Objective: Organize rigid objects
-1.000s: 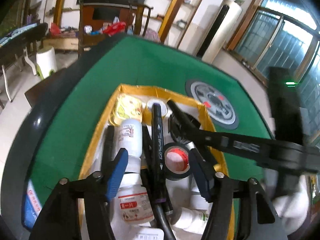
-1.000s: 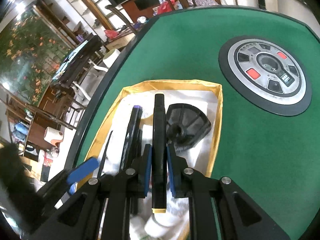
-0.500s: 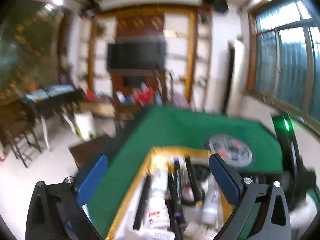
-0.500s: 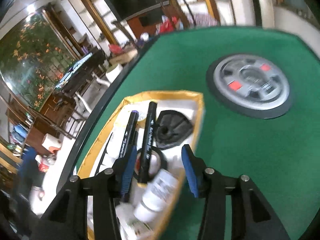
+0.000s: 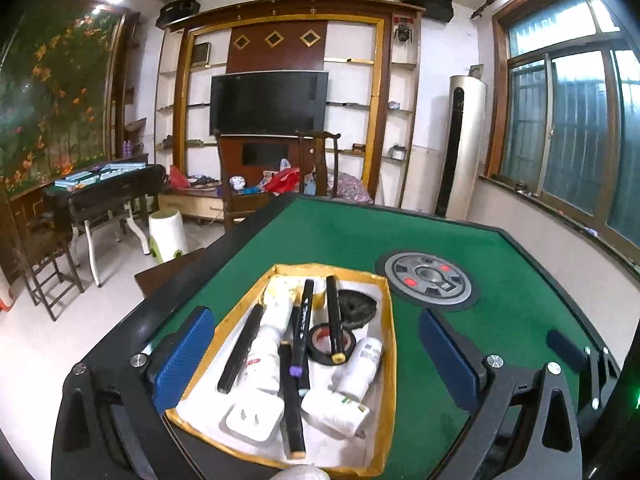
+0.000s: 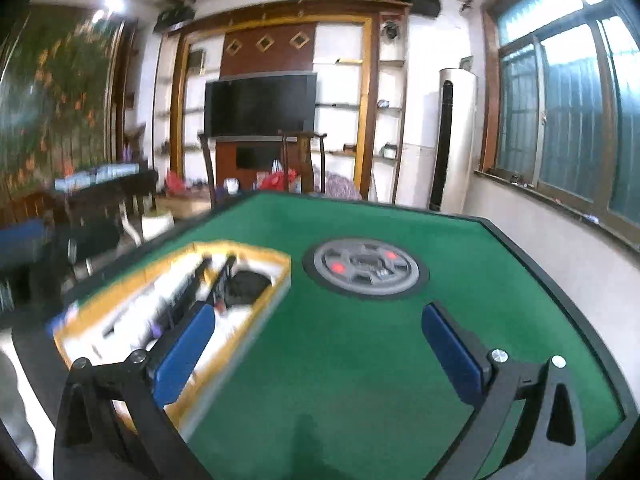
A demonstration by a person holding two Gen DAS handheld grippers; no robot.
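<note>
A gold-rimmed white tray (image 5: 390, 344) lies on the green table. It holds black markers (image 5: 302, 330), a yellow-tipped marker (image 5: 334, 320), a roll of black tape (image 5: 318, 350), white bottles (image 5: 268, 340), a white plug adapter (image 5: 252, 420) and a black fan-shaped piece (image 5: 354, 308). My left gripper (image 5: 316, 360) is open and empty, raised above the tray's near end. My right gripper (image 6: 318, 354) is open and empty over bare felt, to the right of the tray (image 6: 240, 336), which is blurred there.
A round grey control panel (image 5: 430, 282) with red buttons is set in the table's middle, also in the right wrist view (image 6: 366, 270). The table's black edge (image 5: 568, 308) runs on the right. Chairs, a stool (image 5: 168, 236) and another table stand beyond the far edge.
My right gripper let go of the yellow-tipped marker, which now lies in the tray, and opened wide. Both grippers lifted and pulled back from the tray; the right one moved right.
</note>
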